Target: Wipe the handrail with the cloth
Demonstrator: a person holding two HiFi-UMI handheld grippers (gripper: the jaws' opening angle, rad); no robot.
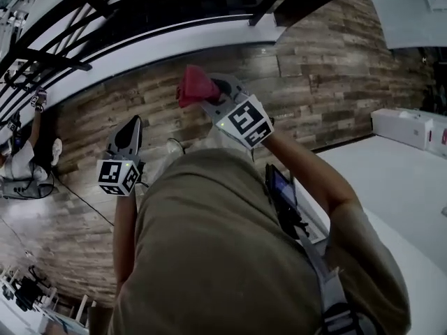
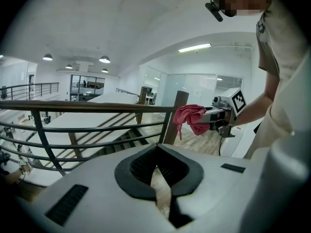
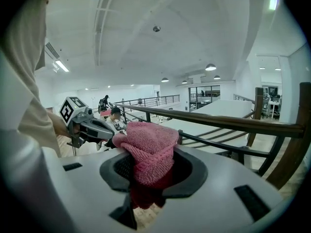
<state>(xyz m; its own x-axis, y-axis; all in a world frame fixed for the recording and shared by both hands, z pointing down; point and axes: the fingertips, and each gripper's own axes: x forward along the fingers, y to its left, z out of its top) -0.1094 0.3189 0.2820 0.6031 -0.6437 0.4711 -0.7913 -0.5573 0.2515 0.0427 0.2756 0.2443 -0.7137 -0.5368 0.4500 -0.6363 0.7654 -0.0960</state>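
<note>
**Cloth** (image 3: 149, 147). Pink, knitted, bunched. It is pinched in the right claw (image 3: 148, 176). A wad bulges ahead of the pads and a short tail hangs below. It is held in the air, apart from the handrail (image 3: 218, 121).

**Right claw.** Pressed onto the cloth and pointing somewhat downward toward the railing.

**Left claw** (image 2: 160, 181). Pressed together with nothing in it. It is carried beside the right claw, and sits lower in the head view.

**Handrail.** Brown wooden top on dark metal bars (image 2: 41, 140), edging a plank floor (image 1: 314, 61), with stairs beyond. The cloth has not yet touched it.

**Step in hand, as I judge it.** Bringing the cloth to the handrail for a first stroke.

**Handling notes.**
- Land the bulging wad on the handrail's top face, not the claw's hard tips.
- Tilt so the cloth meets the wood flat.
- Press lightly and run along the length in one direction, then take the sides.
- Hold the pinch firm, since a dropped cloth could slip through the bars to the level below.
- The left claw looks to have no job here, so carry it clear of the bars.
</note>
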